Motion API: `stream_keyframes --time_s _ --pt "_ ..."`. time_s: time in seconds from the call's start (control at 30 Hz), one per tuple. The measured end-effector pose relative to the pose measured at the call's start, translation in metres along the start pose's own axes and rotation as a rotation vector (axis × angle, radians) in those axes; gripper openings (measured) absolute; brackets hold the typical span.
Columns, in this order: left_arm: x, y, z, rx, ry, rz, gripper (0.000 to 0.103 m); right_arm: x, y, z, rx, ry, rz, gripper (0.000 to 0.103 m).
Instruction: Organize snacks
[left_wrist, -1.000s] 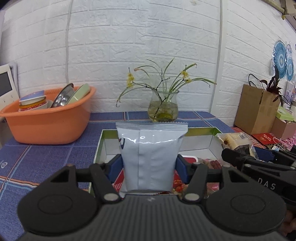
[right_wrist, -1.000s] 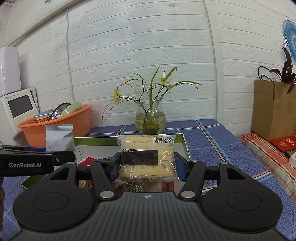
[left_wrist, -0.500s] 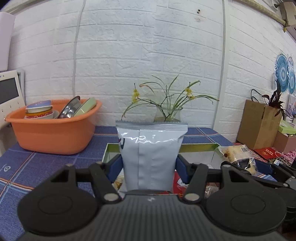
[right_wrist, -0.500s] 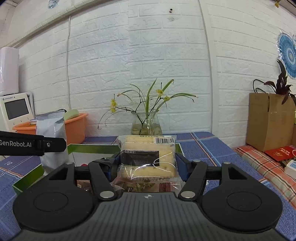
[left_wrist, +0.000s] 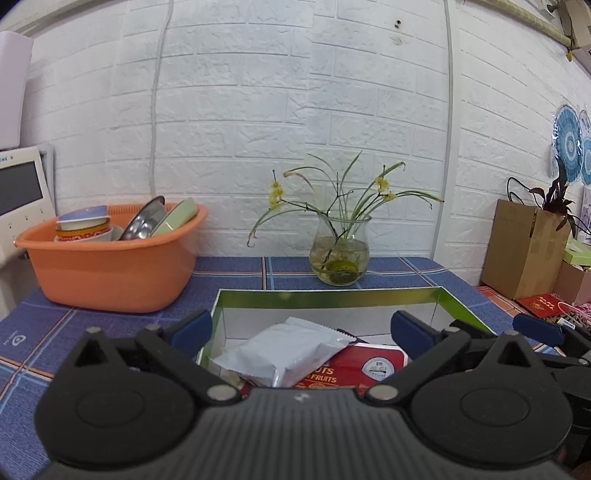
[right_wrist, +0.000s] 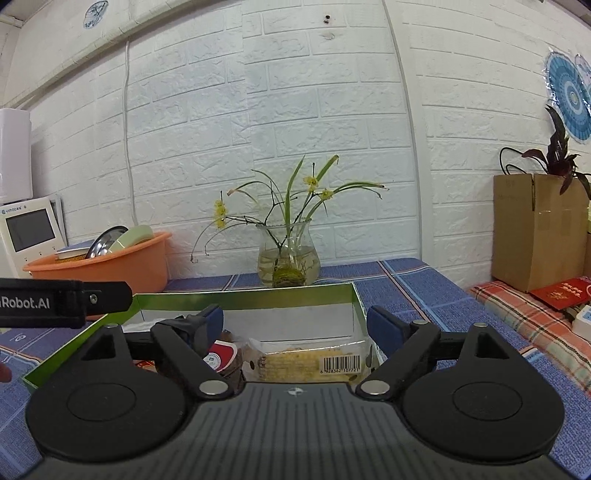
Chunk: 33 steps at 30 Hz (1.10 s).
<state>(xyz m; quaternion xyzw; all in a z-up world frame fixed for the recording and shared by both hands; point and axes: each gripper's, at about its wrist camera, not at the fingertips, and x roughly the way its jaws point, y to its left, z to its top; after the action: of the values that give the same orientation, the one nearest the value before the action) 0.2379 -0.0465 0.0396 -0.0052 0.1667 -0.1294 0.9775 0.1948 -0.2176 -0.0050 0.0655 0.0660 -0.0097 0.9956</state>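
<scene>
A green-rimmed white box (left_wrist: 332, 297) stands on the blue cloth and holds snacks. A pale grey snack pouch (left_wrist: 284, 354) lies in it, tilted on a red fruit pack (left_wrist: 354, 365). My left gripper (left_wrist: 301, 330) is open and empty above the pouch. In the right wrist view the box (right_wrist: 243, 295) holds a clear pack of yellow cakes (right_wrist: 314, 363) with a barcode, beside the red pack (right_wrist: 219, 356). My right gripper (right_wrist: 295, 325) is open and empty above the cake pack.
An orange basin (left_wrist: 110, 258) with bowls and dishes stands at the back left. A glass vase with flowers (left_wrist: 340, 254) stands behind the box. A cardboard box (left_wrist: 524, 251) and red packets (right_wrist: 561, 293) sit at the right. The left gripper's arm (right_wrist: 62, 302) crosses the right view.
Both grippers opened. The grey pouch left my left gripper and the cake pack left my right gripper; both now lie in the box.
</scene>
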Motion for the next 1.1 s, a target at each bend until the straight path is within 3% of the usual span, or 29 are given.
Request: stream_keyframes --time_s 0.33,0.47,0.63,0.93,1.1 --pt "0.006 0.008 0.001 -0.056 0.04 0.077 0.103 -0.008 0.004 0.004 -0.026 -0.043 -0.02 0.103" --pt "0.003 0.004 0.002 -0.009 0.024 0.117 0.103 -0.01 0.005 0.006 -0.043 -0.051 -0.027 0.103" --pt "-0.004 0.003 0.001 0.037 0.06 0.138 0.103 -0.017 0.006 0.01 -0.038 -0.041 -0.035 0.103" --pt "-0.064 -0.009 -0.015 0.099 0.059 0.125 0.103 -0.08 -0.002 0.015 0.036 0.001 -0.04 0.103" --pt "-0.109 -0.018 -0.027 0.044 0.043 0.137 0.103 -0.132 0.006 0.007 0.019 -0.002 -0.01 0.103"
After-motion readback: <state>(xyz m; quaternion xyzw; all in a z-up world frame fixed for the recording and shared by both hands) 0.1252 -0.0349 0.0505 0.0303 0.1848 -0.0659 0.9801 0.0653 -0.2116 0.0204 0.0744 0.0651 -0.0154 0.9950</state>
